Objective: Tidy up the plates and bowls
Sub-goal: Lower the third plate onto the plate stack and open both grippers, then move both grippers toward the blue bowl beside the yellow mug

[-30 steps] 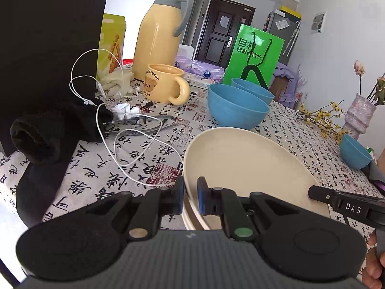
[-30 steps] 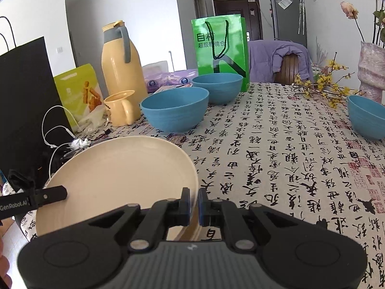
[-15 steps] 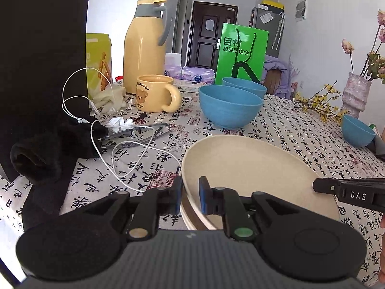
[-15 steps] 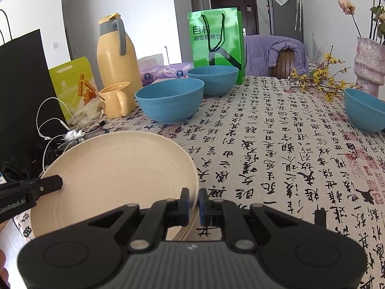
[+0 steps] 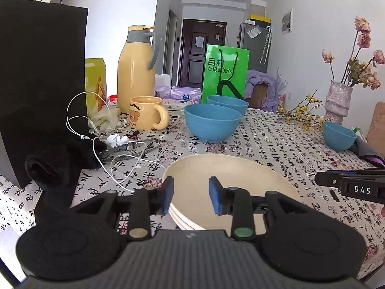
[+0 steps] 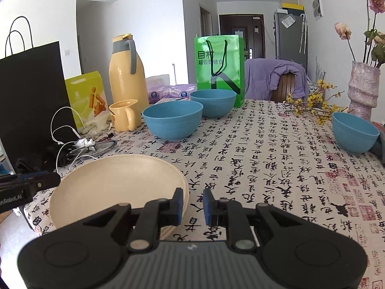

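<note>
Plates [image 5: 231, 180], cream and round, lie stacked flat near the front edge of the surface [image 6: 276, 159], hollows up; being round, they show no long axis. Left tongs [image 5: 191, 198] point slightly downward over the stack's near rim, jaws opening, rim between them but pads clear. Right tongs [image 6: 191, 207] point slightly downward at the stack's right edge, jaws opening, nothing gripped. Three blue bowls stand upright beyond: two close together [image 6: 173, 119], one [image 6: 355, 131] well apart at right.
</note>
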Demonstrator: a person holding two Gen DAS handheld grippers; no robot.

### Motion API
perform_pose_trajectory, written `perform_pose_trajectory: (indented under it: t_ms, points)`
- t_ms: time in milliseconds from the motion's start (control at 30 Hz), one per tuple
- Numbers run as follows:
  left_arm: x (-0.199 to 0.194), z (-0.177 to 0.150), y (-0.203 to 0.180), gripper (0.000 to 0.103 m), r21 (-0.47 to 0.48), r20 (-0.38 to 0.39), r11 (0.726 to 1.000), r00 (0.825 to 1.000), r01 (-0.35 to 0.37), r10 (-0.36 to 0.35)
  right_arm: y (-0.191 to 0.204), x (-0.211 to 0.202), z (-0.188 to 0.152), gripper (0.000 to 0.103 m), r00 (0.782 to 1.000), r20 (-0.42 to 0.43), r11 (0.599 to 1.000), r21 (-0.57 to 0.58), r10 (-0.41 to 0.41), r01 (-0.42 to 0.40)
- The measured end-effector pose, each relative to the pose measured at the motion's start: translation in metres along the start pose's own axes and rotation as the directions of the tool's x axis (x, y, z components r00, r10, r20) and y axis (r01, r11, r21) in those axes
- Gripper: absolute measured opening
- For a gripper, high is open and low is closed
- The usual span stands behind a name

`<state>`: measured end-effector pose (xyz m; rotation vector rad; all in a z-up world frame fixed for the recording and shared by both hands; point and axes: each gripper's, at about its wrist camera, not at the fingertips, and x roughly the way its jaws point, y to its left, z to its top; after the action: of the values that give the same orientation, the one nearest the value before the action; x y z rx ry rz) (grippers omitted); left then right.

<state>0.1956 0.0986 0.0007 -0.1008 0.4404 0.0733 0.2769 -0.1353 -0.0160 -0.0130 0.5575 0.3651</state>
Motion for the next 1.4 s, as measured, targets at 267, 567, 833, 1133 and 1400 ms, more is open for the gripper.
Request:
perform_pose_trajectory:
  t_ms: [267,567,833,1133,1400]
  points:
    - [-0.054,-0.027,-0.054,0.058,0.077,0.048,0.995,0.996,0.065,-0.069,-0.016,-0.073,-0.035,0.055,0.994,0.084,0.993,-0.091,-0.062,0.070]
    - [-0.087,-0.061,-0.074,0.076,0.039,0.014,0.999,0.999,0.034,-0.034,-0.034,-0.149,-0.091,0.087,0.981,0.171,0.994,-0.028,-0.095,0.102]
    - [-0.113,-0.070,-0.076,0.093,0.019,0.055,0.999,0.998,0.026,-0.027,-0.036,-0.183,-0.116,0.094,0.969,0.219,0.993,0.015,-0.115,0.115]
    - [-0.123,-0.067,-0.076,0.102,0.015,0.096,1.000,0.995,0.018,-0.019,-0.031,-0.189,-0.119,0.095,0.961,0.244,0.991,0.010,-0.133,0.135]
    - [-0.112,-0.062,-0.075,0.103,0.013,0.093,1.000,0.996,0.007,-0.008,-0.034,-0.181,-0.114,0.095,0.962,0.239,0.991,0.012,-0.133,0.134]
